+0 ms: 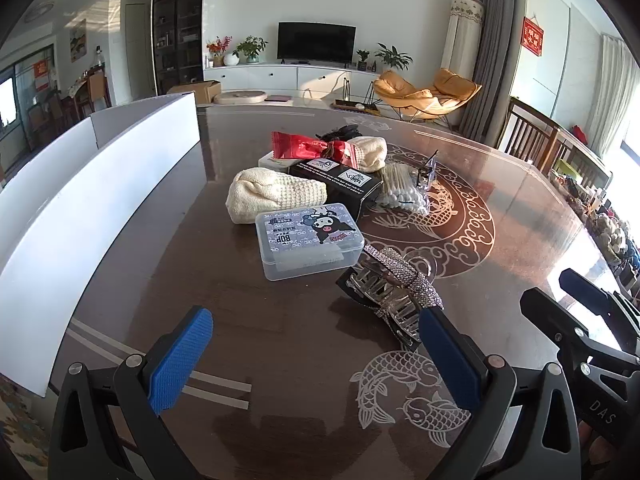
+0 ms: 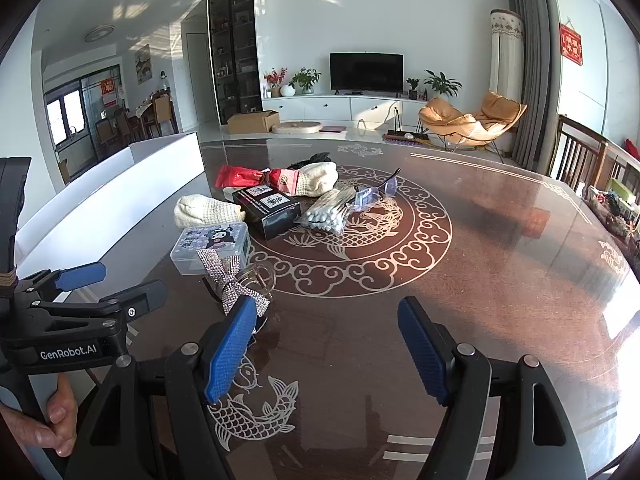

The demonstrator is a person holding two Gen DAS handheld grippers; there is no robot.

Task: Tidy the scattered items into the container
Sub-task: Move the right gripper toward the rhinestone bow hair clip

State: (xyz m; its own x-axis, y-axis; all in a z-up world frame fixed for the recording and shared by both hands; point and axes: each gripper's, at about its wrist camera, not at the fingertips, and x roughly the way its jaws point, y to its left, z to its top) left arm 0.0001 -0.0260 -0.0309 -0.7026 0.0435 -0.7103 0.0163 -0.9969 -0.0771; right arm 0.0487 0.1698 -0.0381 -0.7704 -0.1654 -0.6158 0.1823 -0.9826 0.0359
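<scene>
- Scattered items sit in a loose heap ahead of both tools on the glossy table; the white container stands to the left of my left tool.
- Both tools are released: my left tool and my right tool hang with their blue pads wide apart and nothing between them.
- Closest is the rhinestone hair claw, just ahead of my left tool and touching its right pad in that view. I judge it stiff, springy and bumpy, so I would grip across the hinge body, not the teeth.
- Beyond it lies the clear plastic box: light, rigid, slick-sided. I would grip across its short sides.
- The knitted cream cloths look soft and forgiving, so I could pinch them anywhere.
- The cotton swab packet and red wrapper are crinkly film and may slip.
- The black carton looks stiff and light.
</scene>
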